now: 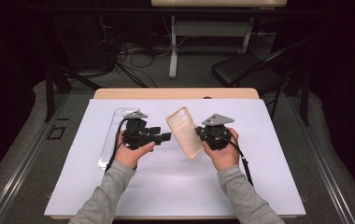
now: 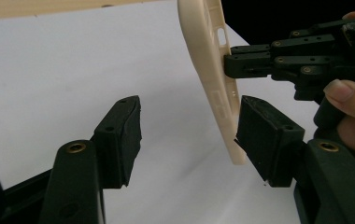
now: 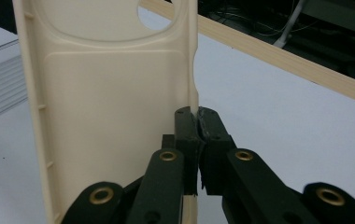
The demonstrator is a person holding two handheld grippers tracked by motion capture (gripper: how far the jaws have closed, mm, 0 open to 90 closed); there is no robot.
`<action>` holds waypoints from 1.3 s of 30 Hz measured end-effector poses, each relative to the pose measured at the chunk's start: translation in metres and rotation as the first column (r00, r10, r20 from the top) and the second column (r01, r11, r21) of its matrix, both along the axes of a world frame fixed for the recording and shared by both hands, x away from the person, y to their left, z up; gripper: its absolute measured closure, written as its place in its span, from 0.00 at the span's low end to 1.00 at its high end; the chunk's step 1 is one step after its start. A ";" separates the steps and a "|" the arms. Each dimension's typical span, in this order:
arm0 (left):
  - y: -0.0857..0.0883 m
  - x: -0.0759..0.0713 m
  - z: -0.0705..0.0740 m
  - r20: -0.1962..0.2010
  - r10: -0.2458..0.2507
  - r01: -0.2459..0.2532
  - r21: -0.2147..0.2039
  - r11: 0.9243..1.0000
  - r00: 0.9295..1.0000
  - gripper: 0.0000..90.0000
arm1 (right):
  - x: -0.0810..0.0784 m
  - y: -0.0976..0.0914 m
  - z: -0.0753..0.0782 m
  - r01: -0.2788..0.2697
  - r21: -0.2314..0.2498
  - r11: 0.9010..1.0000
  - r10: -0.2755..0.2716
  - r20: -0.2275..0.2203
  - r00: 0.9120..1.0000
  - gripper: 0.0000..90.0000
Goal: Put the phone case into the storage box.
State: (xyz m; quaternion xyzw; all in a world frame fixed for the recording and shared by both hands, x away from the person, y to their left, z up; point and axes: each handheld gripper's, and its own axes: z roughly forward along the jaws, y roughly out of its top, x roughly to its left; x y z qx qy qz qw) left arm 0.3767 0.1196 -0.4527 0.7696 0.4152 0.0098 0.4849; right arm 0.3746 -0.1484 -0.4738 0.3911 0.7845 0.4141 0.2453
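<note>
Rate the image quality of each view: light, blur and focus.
High view: the white table cover is evenly lit, the room behind dark, soft overall. Left gripper view: the cream phone case is fairly sharp, the near jaws a little soft. Right gripper view: the case's inside is bright and clear, the background cables blurred.

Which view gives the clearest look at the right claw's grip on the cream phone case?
The right gripper view: the right claw is pinched shut on the side wall of the phone case, close up. The left gripper view shows that grip side-on, at the case's edge. The high view shows the case small.
</note>
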 end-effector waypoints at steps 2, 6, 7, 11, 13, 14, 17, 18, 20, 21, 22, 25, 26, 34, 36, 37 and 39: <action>-0.002 -0.002 -0.002 -0.017 0.019 -0.020 -0.052 0.998 1.000 0.45 | 0.000 0.000 0.000 -0.004 0.000 1.000 0.004 -0.001 1.000 0.98; -0.002 -0.003 -0.006 -0.024 0.025 -0.027 -0.075 0.997 0.999 0.47 | -0.001 0.002 -0.001 -0.008 -0.001 1.000 0.008 -0.002 1.000 0.98; 0.001 -0.002 -0.009 -0.035 0.026 -0.029 -0.085 0.996 0.999 0.47 | -0.002 0.003 -0.001 -0.010 0.004 1.000 0.010 -0.004 1.000 0.98; 0.005 -0.001 -0.012 -0.044 0.026 -0.030 -0.098 0.995 0.999 0.49 | -0.002 0.005 -0.003 -0.011 0.001 1.000 0.011 -0.006 1.000 0.98; 0.006 -0.001 -0.013 -0.045 0.030 -0.035 -0.117 0.992 0.999 0.49 | -0.002 0.006 -0.004 -0.016 -0.001 1.000 0.016 -0.007 1.000 0.98; 0.006 -0.001 -0.013 -0.045 0.030 -0.035 -0.117 0.992 0.999 0.50 | -0.002 0.006 -0.004 -0.016 -0.001 1.000 0.016 -0.007 1.000 0.98; 0.004 -0.002 -0.013 -0.048 0.030 -0.035 -0.121 0.992 0.998 0.50 | -0.003 0.007 -0.006 -0.020 0.005 1.000 0.020 -0.012 1.000 0.98; 0.004 -0.002 -0.013 -0.048 0.030 -0.035 -0.121 0.992 0.998 0.52 | -0.003 0.007 -0.006 -0.020 0.005 1.000 0.020 -0.012 1.000 0.98; 0.002 -0.002 -0.015 -0.054 0.023 -0.030 -0.122 0.992 0.998 0.54 | -0.004 0.009 -0.006 -0.026 0.012 1.000 0.026 -0.017 1.000 0.98; 0.001 -0.002 -0.015 -0.056 0.022 -0.029 -0.119 0.992 0.998 0.54 | -0.004 0.009 -0.007 -0.030 0.013 0.999 0.030 -0.016 0.999 0.98; 0.001 -0.002 -0.015 -0.056 0.022 -0.029 -0.119 0.992 0.998 0.55 | -0.004 0.009 -0.007 -0.030 0.013 0.999 0.030 -0.016 0.999 0.98; -0.002 -0.002 -0.018 -0.064 0.016 -0.023 -0.114 0.993 0.998 0.58 | -0.006 0.012 -0.007 -0.042 0.018 0.999 0.042 -0.016 0.999 0.98; -0.002 -0.002 -0.018 -0.064 0.016 -0.023 -0.114 0.993 0.998 0.59 | -0.006 0.012 -0.007 -0.042 0.018 0.999 0.042 -0.016 0.999 0.98; -0.003 -0.002 -0.020 -0.094 -0.003 -0.008 -0.118 0.993 0.996 0.66 | -0.007 0.017 -0.009 -0.060 0.024 0.998 0.061 -0.022 0.998 0.98; -0.003 -0.002 -0.020 -0.126 0.003 -0.020 -0.134 0.991 0.992 0.67 | -0.008 0.017 -0.009 -0.062 0.028 0.998 0.063 -0.023 0.998 0.98; -0.003 -0.002 -0.021 -0.132 0.001 -0.020 -0.138 0.990 0.991 0.67 | -0.008 0.017 -0.008 -0.064 0.031 0.998 0.064 -0.024 0.998 0.98; -0.003 -0.002 -0.021 -0.129 0.006 -0.023 -0.131 0.991 0.992 0.67 | -0.008 0.018 -0.008 -0.067 0.032 0.997 0.068 -0.024 0.997 0.98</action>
